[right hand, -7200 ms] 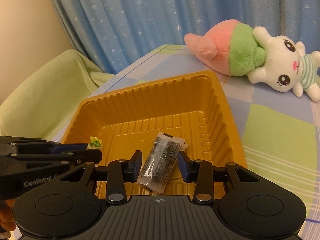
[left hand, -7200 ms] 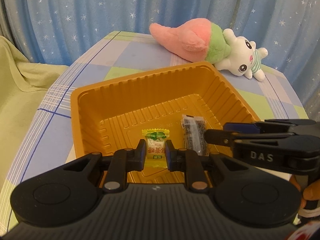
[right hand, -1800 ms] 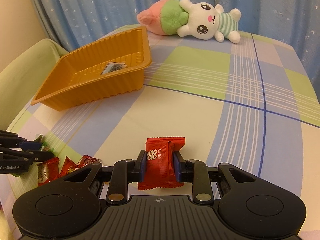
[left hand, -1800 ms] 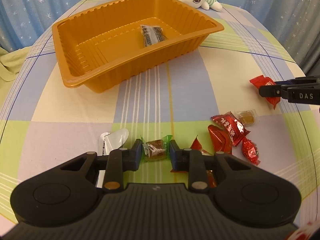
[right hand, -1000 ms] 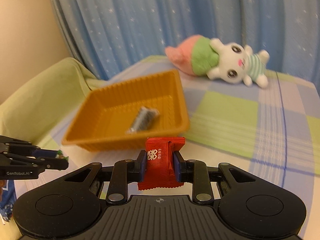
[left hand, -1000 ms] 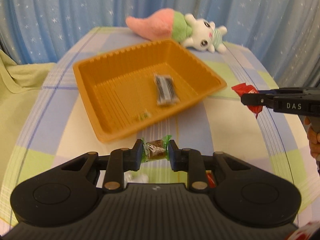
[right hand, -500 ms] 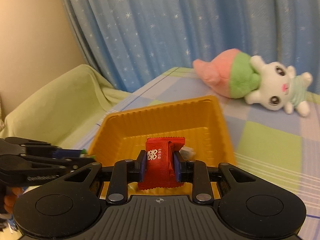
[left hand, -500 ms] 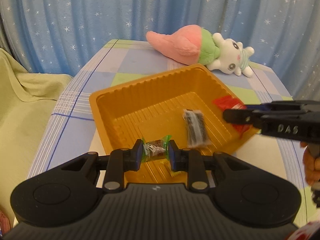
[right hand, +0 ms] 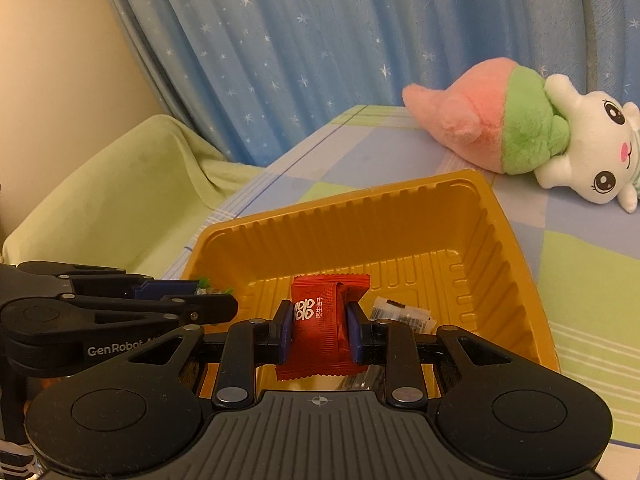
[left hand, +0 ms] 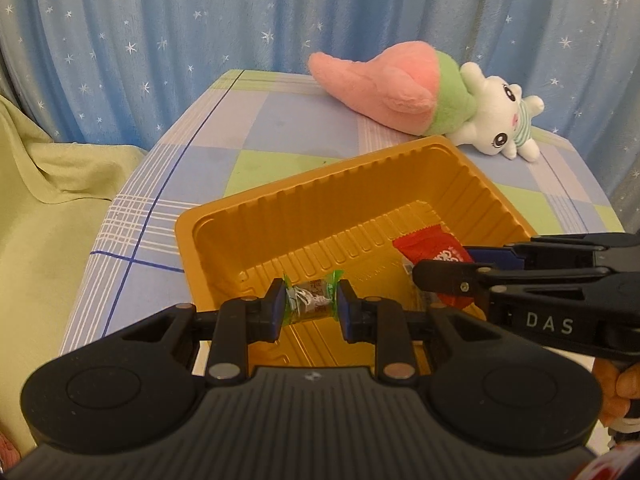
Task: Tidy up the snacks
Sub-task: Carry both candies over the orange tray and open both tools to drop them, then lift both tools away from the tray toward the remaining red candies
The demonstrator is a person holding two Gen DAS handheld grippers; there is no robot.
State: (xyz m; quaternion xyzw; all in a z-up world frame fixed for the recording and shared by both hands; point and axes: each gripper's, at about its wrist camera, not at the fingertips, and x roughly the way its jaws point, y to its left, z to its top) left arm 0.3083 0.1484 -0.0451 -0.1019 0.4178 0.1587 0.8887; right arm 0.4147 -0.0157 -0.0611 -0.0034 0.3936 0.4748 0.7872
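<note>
A blue star-print curtain [left hand: 160, 40] hangs behind a table covered with a checked cloth [left hand: 256, 132] in blue, green and lilac. The left gripper [left hand: 311, 305] hovers above the near end of the orange tray [left hand: 304, 196], its pads pressed on the two ends of a small green-wrapped candy [left hand: 311, 302] held off the tray floor. The right gripper [right hand: 320, 322] is just beside it, also above the tray, clamped on the sides of a red snack packet [right hand: 325, 320] with white print, which hangs upright between the pads. From the left camera the right gripper reaches in from the right edge and covers the near right corner of the tray; from the right camera the left gripper crosses the tray's near left rim. On the tray floor, partly hidden behind the right gripper's finger, lies a clear wrapped snack [right hand: 402, 314] with dark contents. Beyond the tray a plush toy [left hand: 432, 100], pink, green and white, lies on its side near the table's far edge, well apart from both grippers. A pale green cloth [left hand: 48, 200] is draped left of the table
</note>
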